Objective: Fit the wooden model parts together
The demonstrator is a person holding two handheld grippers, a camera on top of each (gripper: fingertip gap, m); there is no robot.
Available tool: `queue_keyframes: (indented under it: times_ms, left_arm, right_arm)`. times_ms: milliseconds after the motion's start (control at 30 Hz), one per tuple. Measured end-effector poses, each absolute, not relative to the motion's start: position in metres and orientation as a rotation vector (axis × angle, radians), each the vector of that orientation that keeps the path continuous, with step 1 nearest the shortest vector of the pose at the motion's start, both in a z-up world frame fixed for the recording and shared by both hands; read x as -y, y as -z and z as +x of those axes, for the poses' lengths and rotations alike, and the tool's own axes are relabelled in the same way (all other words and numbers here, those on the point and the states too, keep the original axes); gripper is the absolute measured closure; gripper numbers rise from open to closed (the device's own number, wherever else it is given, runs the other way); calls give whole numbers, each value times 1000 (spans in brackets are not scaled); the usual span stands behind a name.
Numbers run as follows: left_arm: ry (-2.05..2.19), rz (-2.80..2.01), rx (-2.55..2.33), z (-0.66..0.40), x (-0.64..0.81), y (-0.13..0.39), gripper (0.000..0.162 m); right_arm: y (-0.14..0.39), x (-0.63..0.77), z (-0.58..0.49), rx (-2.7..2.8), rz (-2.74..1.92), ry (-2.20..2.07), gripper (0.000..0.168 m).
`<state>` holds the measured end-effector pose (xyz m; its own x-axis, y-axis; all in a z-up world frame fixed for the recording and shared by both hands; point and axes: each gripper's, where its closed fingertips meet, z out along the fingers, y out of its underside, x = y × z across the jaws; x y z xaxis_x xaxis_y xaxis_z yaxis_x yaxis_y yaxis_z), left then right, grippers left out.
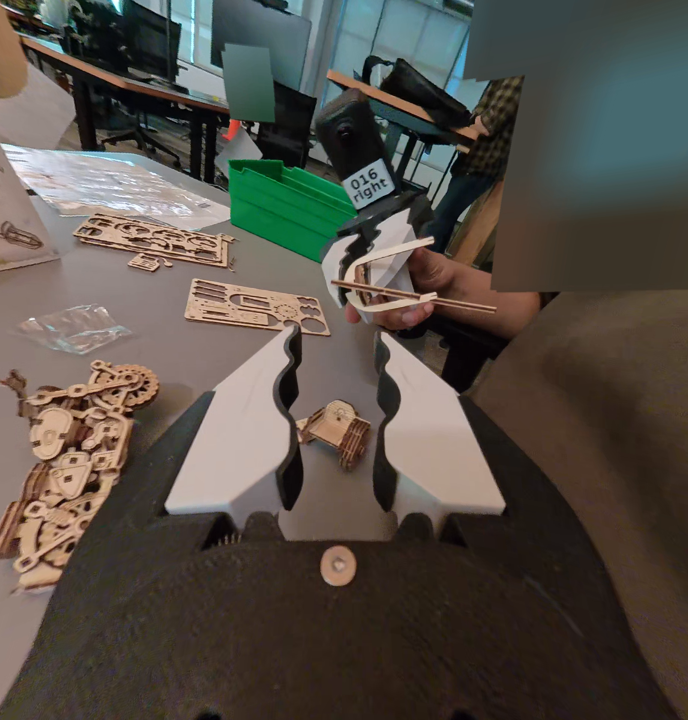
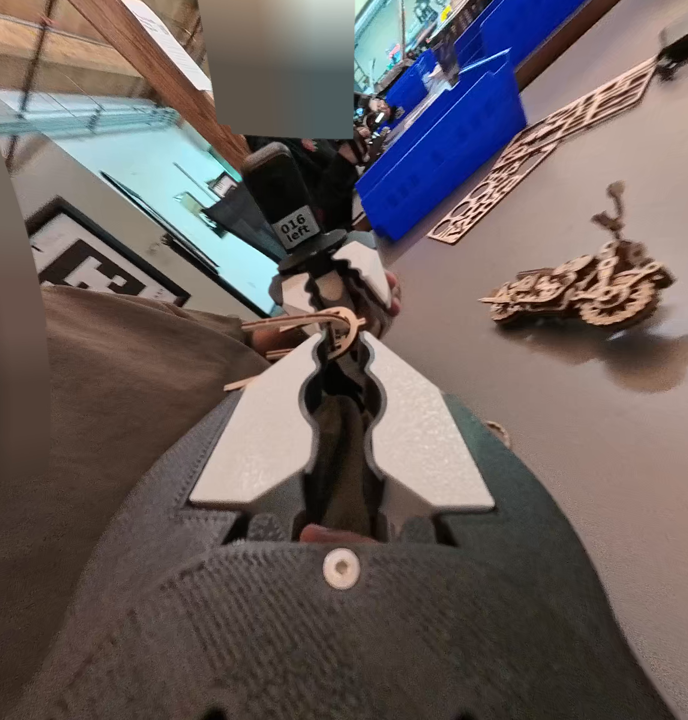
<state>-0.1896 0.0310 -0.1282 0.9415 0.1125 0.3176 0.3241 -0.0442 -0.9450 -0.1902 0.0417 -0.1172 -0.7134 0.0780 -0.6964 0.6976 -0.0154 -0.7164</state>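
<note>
My left gripper (image 1: pixel 338 339) is open and empty above the grey table (image 1: pixel 217 350). A small wooden seat-like sub-assembly (image 1: pixel 336 432) lies on the table, seen between its fingers. My right gripper (image 2: pixel 340 339) is shut on a U-shaped wooden fork part (image 2: pixel 334 319), held in the air. In the left wrist view the right gripper (image 1: pixel 354 280) is just beyond my left fingertips, with the fork part (image 1: pixel 389 253) and a thin wooden rod (image 1: pixel 451 302) across it. The left gripper (image 2: pixel 330 288) faces it in the right wrist view.
A wooden motorcycle model (image 1: pixel 69 459) lies at the left, also in the right wrist view (image 2: pixel 583 296). Punched wooden sheets (image 1: pixel 256 307) (image 1: pixel 155 237), a clear plastic bag (image 1: pixel 73 327), a green bin (image 1: pixel 287 202) and a blue bin (image 2: pixel 443 156) are on the table. The tips of both grippers are at nearly the same place.
</note>
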Motion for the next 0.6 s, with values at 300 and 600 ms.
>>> queue_keyframes:
  times_ms: [300, 600]
  left_arm:
    - [282, -1506, 344, -179, -33, 110, 132]
    - [195, -1539, 193, -162, -31, 109, 152]
  right_arm:
    - [109, -31, -172, -1540, 781, 1674, 155]
    - [118, -29, -158, -1316, 805, 1426, 155]
